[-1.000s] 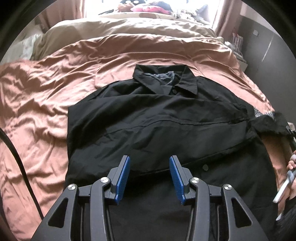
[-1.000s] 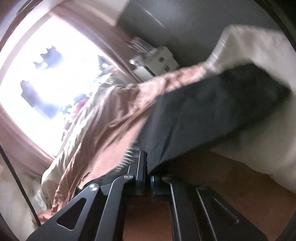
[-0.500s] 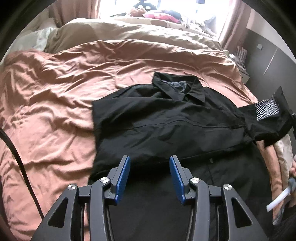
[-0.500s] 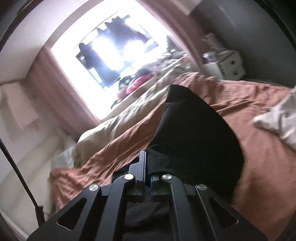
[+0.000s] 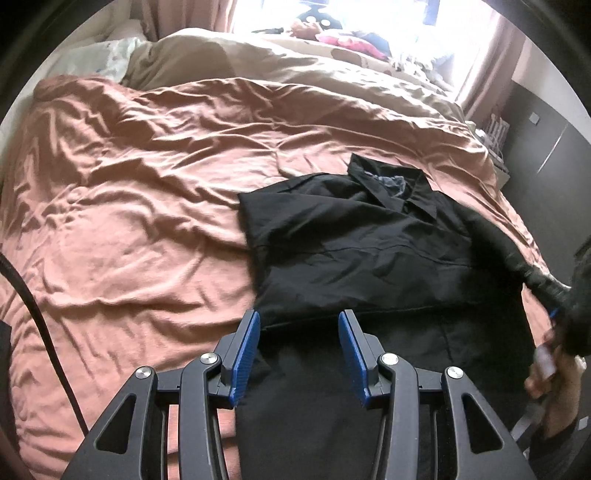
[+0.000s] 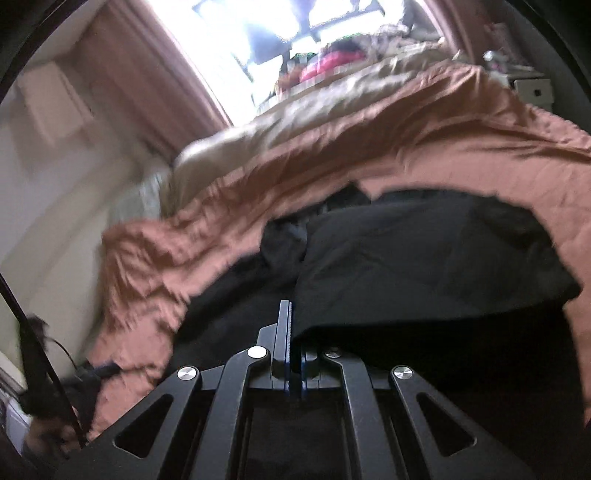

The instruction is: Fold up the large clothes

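From the left wrist: one black shirt (image 5: pixel 362 236) lies on one brown duvet (image 5: pixel 140 206), toward the bed's right side, collar (image 5: pixel 391 188) pointing to the window (image 5: pixel 369 18). Its left sleeve side is already folded across the body. The left gripper (image 5: pixel 299 354) hovers over the shirt's lower part, its two blue pads (image 5: pixel 245 354) wide apart and nothing between them. One black cable (image 5: pixel 44 332) crosses the left edge of the view. The shirt's left edge runs straight down toward the gripper; left of it the duvet is bare and wrinkled all the way across. Beyond the brown duvet lies one beige blanket (image 5: pixel 295 62). The shirt's right edge sits close to the bed's right edge, where a strip of fabric rises toward the right gripper (image 5: pixel 554 295), of which only a blurred bit shows, with a hand (image 5: pixel 554 373) below it.

From the right wrist: the right gripper (image 6: pixel 293 332) is clamped on a fold of the shirt (image 6: pixel 424 258), jaws pressed together with cloth between. The held cloth hangs lifted in front of the camera, blurred. Brown duvet (image 6: pixel 332 155) shows behind and to both sides of it. One curtain (image 6: pixel 147 74) hangs left of the window (image 6: pixel 295 29).
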Demonstrator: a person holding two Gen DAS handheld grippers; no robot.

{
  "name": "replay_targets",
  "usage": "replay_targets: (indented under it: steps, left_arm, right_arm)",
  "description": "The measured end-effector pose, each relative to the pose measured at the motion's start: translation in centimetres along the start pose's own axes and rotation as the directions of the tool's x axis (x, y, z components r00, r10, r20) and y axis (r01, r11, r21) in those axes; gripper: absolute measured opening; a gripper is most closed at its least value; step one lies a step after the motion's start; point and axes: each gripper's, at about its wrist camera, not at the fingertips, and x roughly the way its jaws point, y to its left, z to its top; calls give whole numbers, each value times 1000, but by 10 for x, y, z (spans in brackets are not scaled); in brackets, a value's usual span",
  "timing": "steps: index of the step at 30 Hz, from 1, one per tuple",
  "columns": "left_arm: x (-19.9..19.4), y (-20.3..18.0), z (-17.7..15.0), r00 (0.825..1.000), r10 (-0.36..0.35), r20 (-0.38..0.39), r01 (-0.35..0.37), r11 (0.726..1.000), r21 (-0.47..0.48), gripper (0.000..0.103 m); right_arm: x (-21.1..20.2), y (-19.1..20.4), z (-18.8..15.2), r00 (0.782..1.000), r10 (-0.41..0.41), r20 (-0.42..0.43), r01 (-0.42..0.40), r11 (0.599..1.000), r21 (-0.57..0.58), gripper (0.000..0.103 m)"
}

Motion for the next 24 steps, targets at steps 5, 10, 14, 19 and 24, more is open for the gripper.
replay_targets:
  steps: [5, 10, 14, 19, 24]
  left_arm:
    - [4, 6, -2, 1000, -4, -7, 4, 1000, -25, 47]
    - [1, -6, -1, 999, -32, -12, 31, 999, -36, 47]
    - [-9, -23, 3, 999, -44, 5, 44, 999, -10, 47]
    - [-21, -40, 5, 999, -41, 23, 41, 999, 31, 47]
    - [-15, -48, 5, 999, -28, 17, 27, 998, 55, 47]
  right_arm:
    - [42, -9, 38, 982, -69, -175, 89, 990, 107, 4]
    - [42, -15, 44, 977, 20, -213, 29, 974, 225, 83]
    - [18, -22, 54, 978, 51, -201, 6, 962, 273, 85]
    - [-35, -58, 64, 998, 27, -65, -2, 934, 357, 85]
    - [-52, -108, 68, 999, -42, -3, 38, 872, 487, 69]
